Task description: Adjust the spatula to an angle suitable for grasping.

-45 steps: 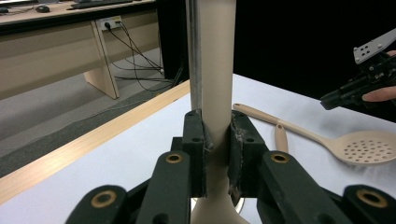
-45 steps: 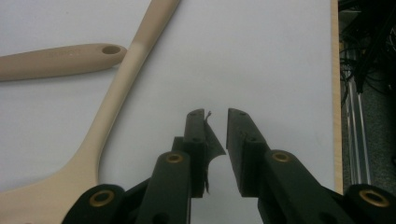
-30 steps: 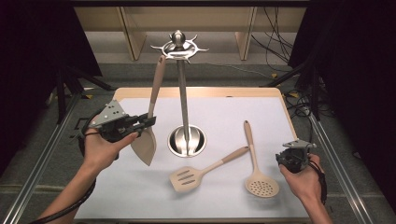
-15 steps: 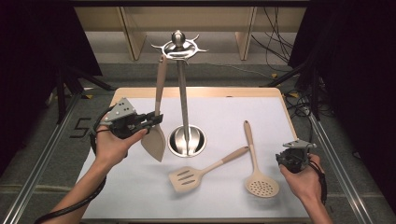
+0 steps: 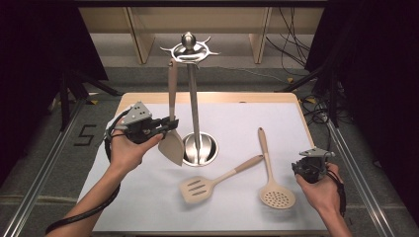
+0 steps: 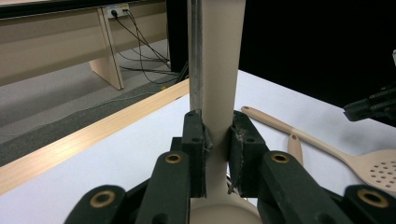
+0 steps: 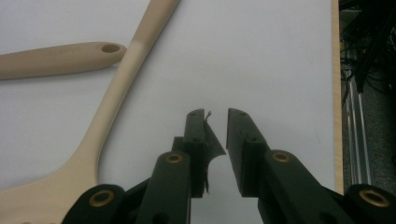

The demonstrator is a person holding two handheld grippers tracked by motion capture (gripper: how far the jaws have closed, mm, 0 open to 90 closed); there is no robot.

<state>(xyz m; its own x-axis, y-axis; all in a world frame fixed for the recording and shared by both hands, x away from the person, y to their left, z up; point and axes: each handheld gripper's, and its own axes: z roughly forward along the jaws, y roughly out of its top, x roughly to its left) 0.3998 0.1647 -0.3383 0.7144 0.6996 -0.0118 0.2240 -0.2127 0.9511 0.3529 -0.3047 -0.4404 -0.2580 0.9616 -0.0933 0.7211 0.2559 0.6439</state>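
Observation:
My left gripper [image 5: 167, 126] is shut on the handle of a beige solid spatula [image 5: 172, 94], which it holds upright with the blade down, just left of the steel utensil stand [image 5: 194, 108]. The handle's top sits right under one of the stand's hook arms [image 5: 170, 49]. In the left gripper view both pads [image 6: 198, 140] press the handle [image 6: 224, 65], with the stand's pole [image 6: 195, 56] behind it. My right gripper [image 5: 301, 169] rests at the table's right front, jaws slightly apart [image 7: 215, 114] with nothing between them.
A slotted turner [image 5: 200, 187] and a perforated skimmer [image 5: 276, 196] lie on the white sheet [image 5: 148, 197] between the hands, their handles [image 7: 60, 58] [image 7: 121, 88] crossing near the stand's round base [image 5: 212, 148]. A wooden edge [image 5: 207, 97] borders the table at the back.
The left hand has carried the spatula to the right, closer to the stand, and stood it more upright. The right hand has kept still.

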